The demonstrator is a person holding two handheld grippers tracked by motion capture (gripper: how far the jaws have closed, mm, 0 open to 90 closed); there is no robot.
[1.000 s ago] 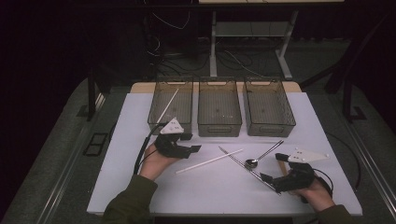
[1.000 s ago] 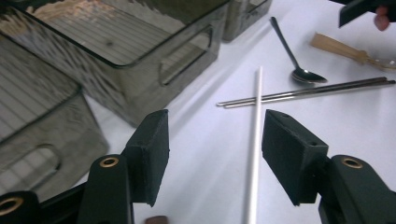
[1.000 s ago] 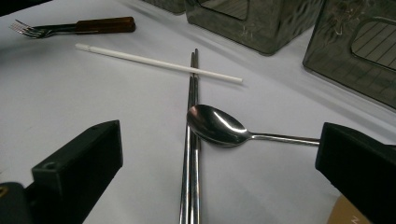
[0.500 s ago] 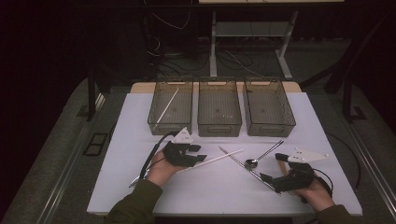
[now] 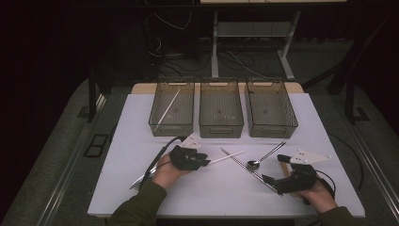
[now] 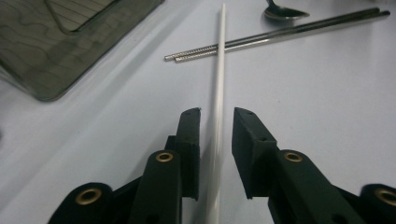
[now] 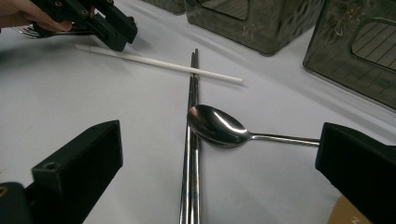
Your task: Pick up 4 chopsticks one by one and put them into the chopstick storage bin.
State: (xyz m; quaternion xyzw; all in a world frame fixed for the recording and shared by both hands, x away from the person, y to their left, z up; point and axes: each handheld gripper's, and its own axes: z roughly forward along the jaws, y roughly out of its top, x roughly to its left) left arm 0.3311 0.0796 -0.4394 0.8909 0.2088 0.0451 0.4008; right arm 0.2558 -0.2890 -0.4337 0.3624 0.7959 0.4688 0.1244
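From the high view we see our left gripper (image 5: 203, 160) low on the white tabletop (image 5: 141, 141), its fingers closing in around the near end of the white stick (image 5: 228, 157), which lies flat and crosses the metal chopsticks (image 5: 244, 165) just left of the spoon (image 5: 263, 158). A second white stick (image 5: 168, 109) leans in the left bin (image 5: 172, 109); we judge that is where this one should go. Our right gripper (image 5: 269, 179) rests near the chopsticks' lower end.

In the left gripper view the stick (image 6: 217, 93) runs straight up between our two fingers (image 6: 189, 140), which have just been closing; a sliver of gap shows on each side, so they are not yet pressing on it. We judge it light, stiff and smooth, likely to roll or pivot when pinched near one end, so a firm squeeze square across it matters. The part of the stick close under the gripper's body blurs out.

In the right gripper view our fingers (image 7: 84, 158) stand wide apart, with nothing between them but the chopsticks (image 7: 190, 140) and the spoon (image 7: 217, 126) lying ahead. The left gripper (image 7: 123, 39) covers the stick's (image 7: 159, 63) near end, so we cannot make out the contact there. A brown corner at the bottom right is cut off.
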